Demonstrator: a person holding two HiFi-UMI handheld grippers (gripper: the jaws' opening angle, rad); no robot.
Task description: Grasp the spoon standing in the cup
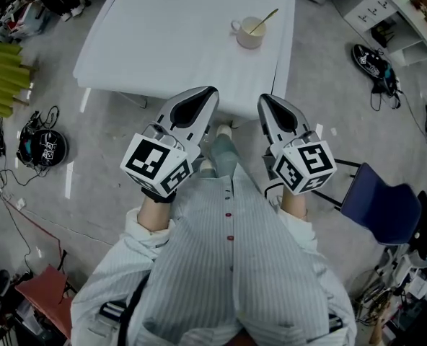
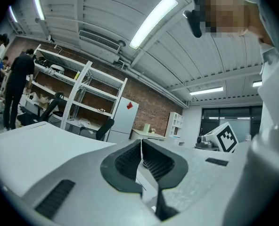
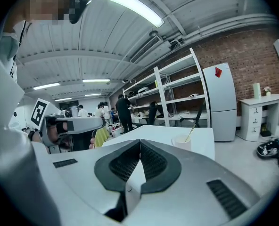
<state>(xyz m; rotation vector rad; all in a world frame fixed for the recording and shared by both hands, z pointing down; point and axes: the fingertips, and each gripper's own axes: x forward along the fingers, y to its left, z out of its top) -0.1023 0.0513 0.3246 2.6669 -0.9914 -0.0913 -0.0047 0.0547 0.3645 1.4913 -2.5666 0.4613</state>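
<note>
1. Both tools are clenched with nothing between their pads: the left tool (image 1: pixel 208 94) and the right tool (image 1: pixel 265 101) hang close to the person's body at the near edge of the desk (image 1: pixel 156 45). If the chosen tool goes in with its tips together, it meets the spoon (image 1: pixel 262 20) as a blunt wedge and pushes it instead of taking it. The jaws have to part before the handle is reached.

2. The spoon stands in the cup (image 1: pixel 249 33), well apart from both tools, towards the far right part of the desk. It leans on the rim with its handle up and to the right. I judge the reach a long one, and a small aiming error at the start could land the tool on the cup wall.

3. The cup sits near the desk's right edge and looks light. A sideways knock could slide it towards that edge or tip it over.

4. The handle is thin and slanted. If the pads close across it at a poor angle it may twist or slip out, and the bowl may lever against the rim and drag the cup along.

5. Whether the cup holds liquid cannot be told from here; if it does, any jolt spills it.

6. If both tools travel together, the idle one may crowd the approach or brush the cup, so it is better kept back.
</note>
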